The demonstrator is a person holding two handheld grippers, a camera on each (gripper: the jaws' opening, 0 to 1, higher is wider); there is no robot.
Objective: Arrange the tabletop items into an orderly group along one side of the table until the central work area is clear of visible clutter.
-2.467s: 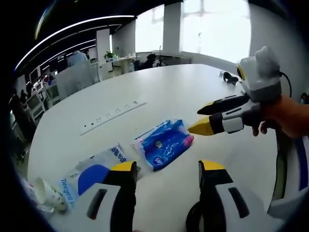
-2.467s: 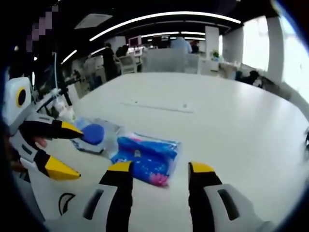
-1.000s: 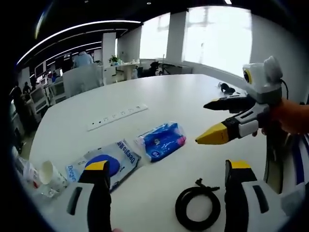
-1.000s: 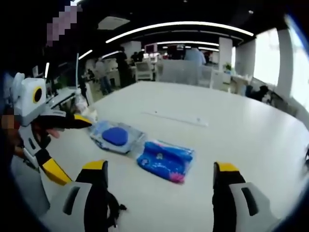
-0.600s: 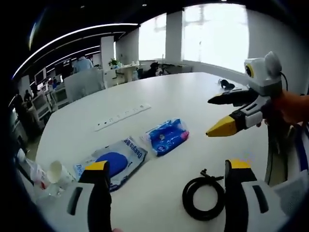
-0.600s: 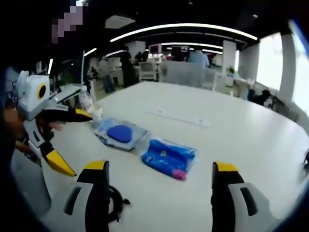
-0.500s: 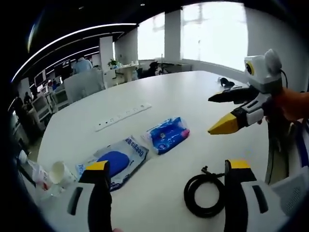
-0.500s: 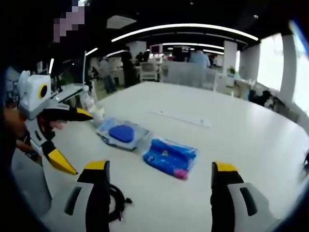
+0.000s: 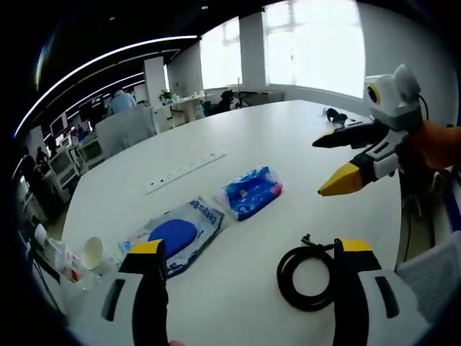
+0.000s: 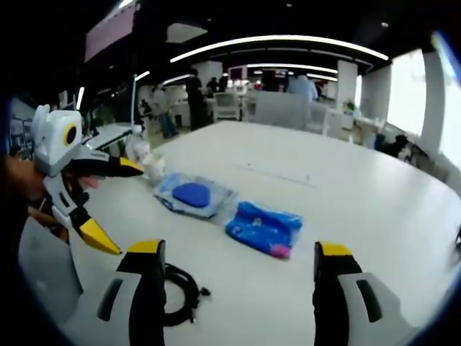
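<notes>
A blue tissue pack (image 9: 251,192) lies mid-table beside a clear bag with a blue pad inside (image 9: 171,234). A coiled black cable (image 9: 306,274) lies close in front of my left gripper (image 9: 248,249), which stands open and empty above the white table (image 9: 238,137). My right gripper (image 9: 322,167) hovers at the right, held by a hand, jaws apart. In the right gripper view, my right gripper (image 10: 238,251) is open over the table, with the tissue pack (image 10: 265,228), the bag (image 10: 193,194) and the cable (image 10: 180,292) ahead. The left gripper (image 10: 128,209) is open at the left.
A paper cup (image 9: 94,252) and a small bottle (image 9: 61,256) stand at the table's near-left edge. A white power strip (image 9: 184,173) lies beyond the bag. A small dark object (image 9: 333,114) sits far right. Office desks and people fill the background.
Both grippers opened wider after the earliest frames and drew back from the items. The black cable has come into view. The items on the table have not shifted.
</notes>
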